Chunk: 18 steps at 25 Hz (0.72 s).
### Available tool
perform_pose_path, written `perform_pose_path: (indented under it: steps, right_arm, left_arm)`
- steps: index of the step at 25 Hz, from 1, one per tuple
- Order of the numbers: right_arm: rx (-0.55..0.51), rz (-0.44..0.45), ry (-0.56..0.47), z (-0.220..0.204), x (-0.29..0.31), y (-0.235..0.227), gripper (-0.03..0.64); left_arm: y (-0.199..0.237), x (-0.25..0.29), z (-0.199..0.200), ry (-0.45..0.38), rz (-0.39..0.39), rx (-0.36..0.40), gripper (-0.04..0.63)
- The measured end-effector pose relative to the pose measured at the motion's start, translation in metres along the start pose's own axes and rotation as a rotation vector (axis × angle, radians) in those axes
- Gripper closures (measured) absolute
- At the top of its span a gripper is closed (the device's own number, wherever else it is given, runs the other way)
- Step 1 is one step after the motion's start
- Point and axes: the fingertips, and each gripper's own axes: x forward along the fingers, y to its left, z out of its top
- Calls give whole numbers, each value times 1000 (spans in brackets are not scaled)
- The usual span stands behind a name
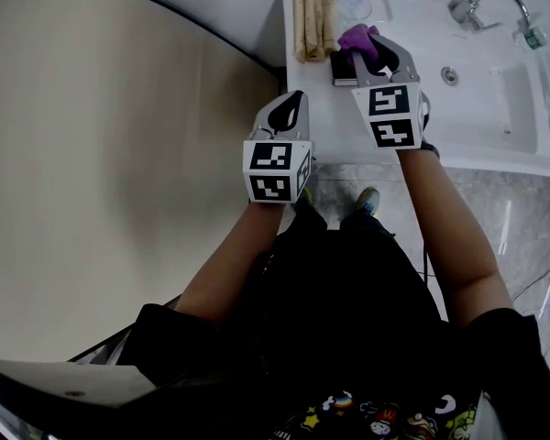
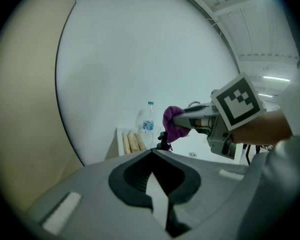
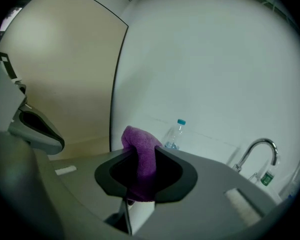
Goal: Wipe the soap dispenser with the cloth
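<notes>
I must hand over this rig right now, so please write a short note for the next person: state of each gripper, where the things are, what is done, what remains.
Left gripper: shut and empty, held near the corner of the counter.
Right gripper: shut on the purple cloth, held above the counter.
Soap dispenser: it seems to be the dark object on the counter just below the cloth, left of the sink. I cannot tell if the cloth touches it.
Done: the cloth is in the gripper.
Left: wipe the soap dispenser. Nothing shows that it is wiped yet.

Cloth [image 3: 140, 156] in right hand-held gripper [image 1: 371, 42], left of sink [image 1: 509, 99].
</notes>
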Motion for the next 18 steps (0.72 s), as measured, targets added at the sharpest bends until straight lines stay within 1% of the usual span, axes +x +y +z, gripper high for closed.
perform_pose_path:
  steps: [9, 14, 18]
  right_arm:
    - [-173, 89, -11, 3, 6, 38, 517]
    - [-230, 147, -14, -1, 6, 63, 517]
    - [-239, 190, 5, -13, 8, 81, 517]
  left_arm:
    - [1, 0, -4, -1, 0, -6, 594]
    - [6, -2, -4, -8, 8, -14, 594]
    - [13, -6, -4, -28, 28, -16, 594]
